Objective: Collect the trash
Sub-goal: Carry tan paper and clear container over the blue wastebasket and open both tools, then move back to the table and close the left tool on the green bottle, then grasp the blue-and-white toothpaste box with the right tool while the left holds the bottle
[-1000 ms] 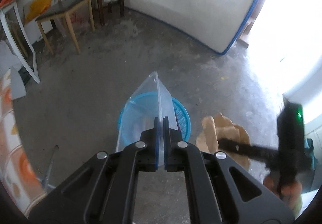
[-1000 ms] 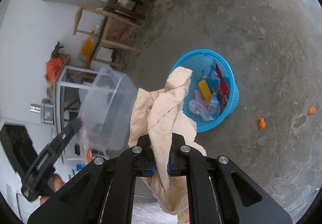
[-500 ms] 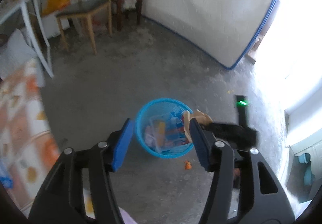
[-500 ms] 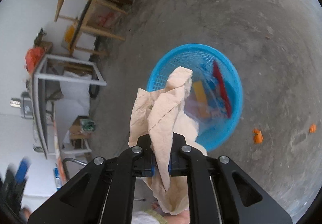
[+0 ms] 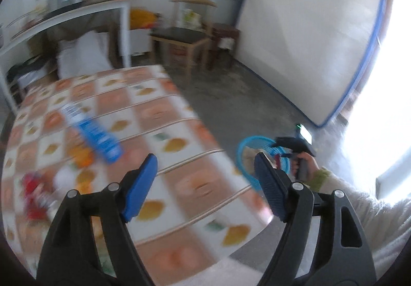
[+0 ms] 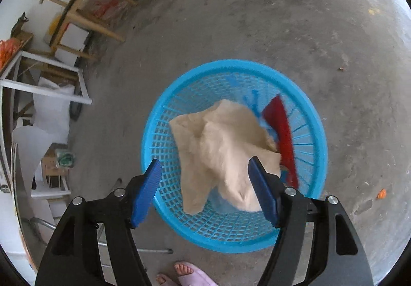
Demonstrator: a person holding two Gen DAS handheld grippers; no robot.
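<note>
Bare grey concrete floor (image 6: 257, 16) filled the room, with a white mattress (image 5: 308, 36) leaning on the wall and a table under a fruit-patterned cloth (image 5: 159, 137) holding leftover litter, including a blue wrapper (image 5: 95, 131). On the floor stood a blue mesh basket (image 6: 169, 157), set there to receive the trash. Directly above it the right gripper (image 6: 205, 180) had just been opening its jaws wide, and the beige crumpled paper (image 6: 223, 147) was dropping free between them, beside a red wrapper (image 6: 282, 131). The left gripper (image 5: 205, 178), jaws also just opened and empty, pointed towards the table, probably for the next piece.
</note>
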